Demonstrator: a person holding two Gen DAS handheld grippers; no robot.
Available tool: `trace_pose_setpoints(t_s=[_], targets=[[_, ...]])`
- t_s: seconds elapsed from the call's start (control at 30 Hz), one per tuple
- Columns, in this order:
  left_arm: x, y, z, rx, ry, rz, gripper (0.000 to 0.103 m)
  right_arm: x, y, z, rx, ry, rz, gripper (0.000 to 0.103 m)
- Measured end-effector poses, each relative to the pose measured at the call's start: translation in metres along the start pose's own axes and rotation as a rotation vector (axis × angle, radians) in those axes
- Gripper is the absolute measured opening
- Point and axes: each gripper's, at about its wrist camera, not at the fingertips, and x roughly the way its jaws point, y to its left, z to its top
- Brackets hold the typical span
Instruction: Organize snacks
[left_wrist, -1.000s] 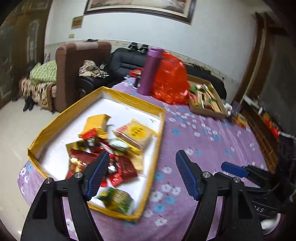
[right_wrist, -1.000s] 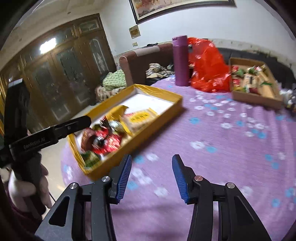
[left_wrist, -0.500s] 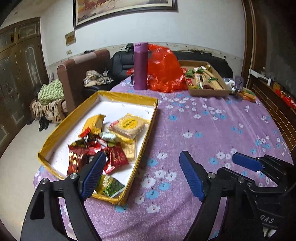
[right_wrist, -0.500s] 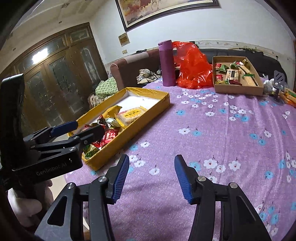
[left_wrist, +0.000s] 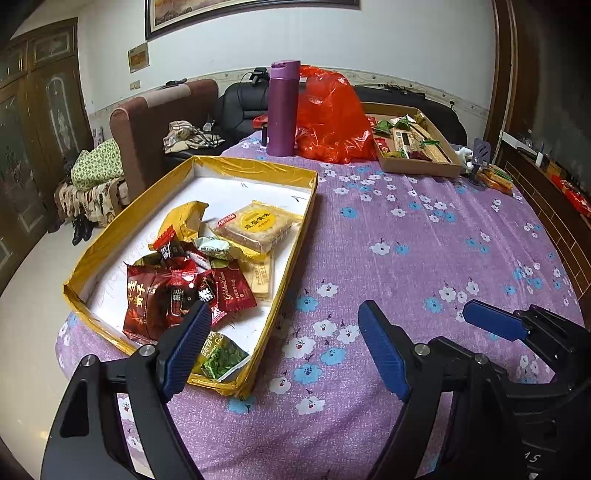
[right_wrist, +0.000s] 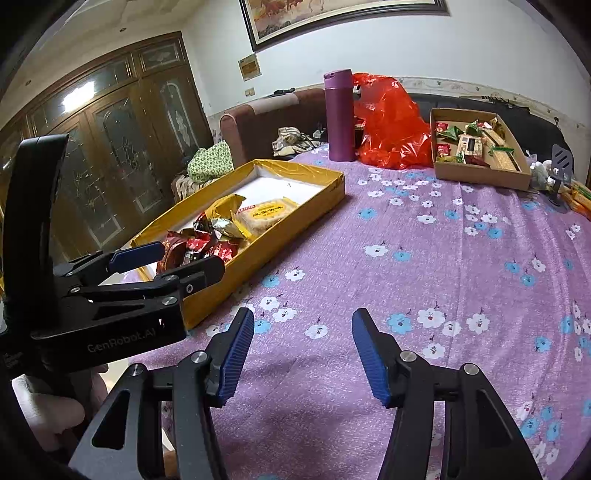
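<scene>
Jaws of both the left gripper (left_wrist: 282, 349) and right gripper (right_wrist: 303, 356) stand wide apart, holding nothing. Snacks (left_wrist: 192, 273) lie ahead-left of the left jaws in the yellow tray (left_wrist: 288, 254), whose long axis runs away; the left gripper is nearer.

Both wrist cameras look low across the purple tablecloth (left_wrist: 424, 229) toward the far wall, sharing the yellow tray (left_wrist: 295, 236), the left nearer it.
</scene>
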Motion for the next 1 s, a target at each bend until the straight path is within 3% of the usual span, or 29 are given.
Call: trace_pose_setpoints(t_s=[0.37, 0.63, 0.77, 0.9, 1.0], targets=[[0.003, 0.0, -0.001, -0.005, 0.018, -0.014, 0.082, 0.006, 0.001, -0.002, 0.002, 0.022, -0.005, 0.059], [-0.012, -0.001, -0.001, -0.002, -0.025, -0.013, 0.082, 0.002, 0.005, -0.004, -0.01, 0.015, -0.006, 0.059], [-0.036, -0.001, 0.0, -0.002, -0.126, 0.022, 0.082, -0.006, 0.008, -0.005, -0.013, -0.001, -0.005, 0.059], [-0.088, -0.011, -0.009, 0.06, -0.383, 0.174, 0.084, -0.017, 0.011, -0.006, -0.016, -0.024, -0.005, 0.059], [-0.125, -0.016, -0.016, 0.072, -0.518, 0.129, 0.103, -0.028, 0.015, -0.008, -0.02, -0.049, -0.005, 0.059]])
